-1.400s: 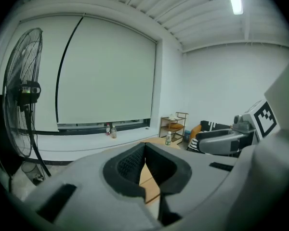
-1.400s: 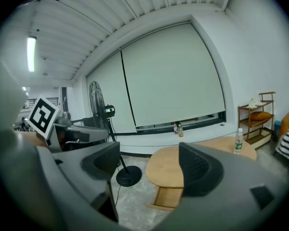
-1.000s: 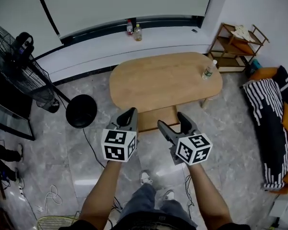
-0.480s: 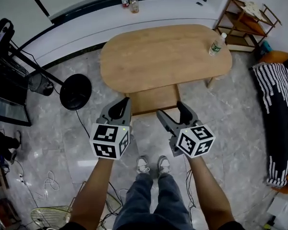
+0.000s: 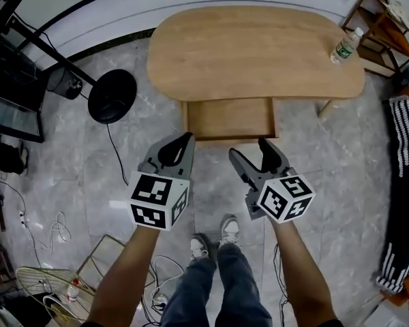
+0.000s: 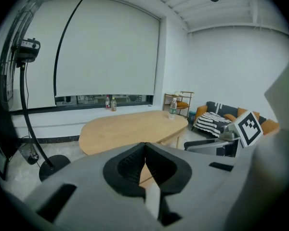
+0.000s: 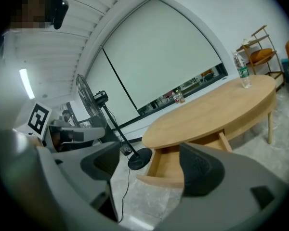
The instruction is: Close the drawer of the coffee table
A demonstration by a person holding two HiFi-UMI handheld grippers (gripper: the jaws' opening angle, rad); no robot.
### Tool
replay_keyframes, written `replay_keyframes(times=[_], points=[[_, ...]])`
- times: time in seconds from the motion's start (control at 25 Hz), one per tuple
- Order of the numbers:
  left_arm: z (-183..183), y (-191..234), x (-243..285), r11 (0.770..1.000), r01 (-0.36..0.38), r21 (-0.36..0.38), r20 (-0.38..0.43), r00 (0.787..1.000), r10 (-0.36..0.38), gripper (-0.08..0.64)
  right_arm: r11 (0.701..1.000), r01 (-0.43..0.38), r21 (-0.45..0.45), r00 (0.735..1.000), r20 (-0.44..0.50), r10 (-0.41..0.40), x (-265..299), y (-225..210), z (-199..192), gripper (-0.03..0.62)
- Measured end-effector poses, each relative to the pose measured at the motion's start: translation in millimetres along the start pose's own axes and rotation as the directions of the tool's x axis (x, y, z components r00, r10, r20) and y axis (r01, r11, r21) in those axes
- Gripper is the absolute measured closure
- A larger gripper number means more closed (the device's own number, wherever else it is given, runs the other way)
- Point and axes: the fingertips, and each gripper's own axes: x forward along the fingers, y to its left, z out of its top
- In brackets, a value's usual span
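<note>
The oval wooden coffee table [image 5: 252, 43] fills the top of the head view. Its drawer [image 5: 228, 118] stands pulled out toward me, and its inside looks bare. My left gripper [image 5: 184, 142] hovers just in front of the drawer's left front corner, its pads touching with nothing between them. My right gripper [image 5: 251, 152] hangs open in front of the drawer's right front corner, apart from it. In the right gripper view the open drawer [image 7: 168, 170] shows between the spread jaws of the right gripper [image 7: 151, 170]. In the left gripper view the left gripper [image 6: 144, 149] points at the table [image 6: 130, 129].
A plastic bottle [image 5: 345, 44] stands at the table's right end. A fan's round black base [image 5: 112, 95] and pole are on the floor to the left. A wooden shelf [image 5: 388, 26] and a striped blanket [image 5: 405, 135] lie to the right. My shoes [image 5: 215, 237] are below the grippers.
Both grippers have sunk and come closer to the drawer's front. The table and drawer now look bigger and nearer. The left jaws stay shut and the right jaws stay open.
</note>
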Motion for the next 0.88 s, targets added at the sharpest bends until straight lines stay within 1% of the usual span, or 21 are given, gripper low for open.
replay_keyframes(times=[0.12,0.24,0.4,0.56,0.72,0.88], points=[[-31,-2,9,1.000,0.004,0.012,-0.016,1.000,-0.004,0.557,1.000,-0.009,0.021,1.000,0.012,0.008,11,-12,-29,0.219],[-61,-1,20,1.000,0.005,0.000,-0.005,1.000,-0.005,0.557,0.999,-0.013,0.039,0.999,0.031,0.012,20,-22,-58,0.219],[-93,0,33,0.999,0.016,0.040,0.029,0.999,-0.018,0.557,0.998,-0.017,0.055,0.998,0.055,0.014,34,-34,-100,0.215],[-116,11,50,0.999,0.016,0.041,0.081,0.997,-0.020,0.557,0.994,-0.031,0.100,0.994,0.103,0.021,50,-46,-132,0.210],[-133,21,67,0.997,-0.001,0.077,0.129,0.992,-0.009,0.557,0.990,-0.047,0.132,0.986,0.164,0.025,62,-67,-156,0.208],[-143,35,76,0.998,-0.026,0.063,0.183,0.983,0.014,0.557,0.985,-0.073,0.154,0.975,0.218,0.038,73,-84,-173,0.207]])
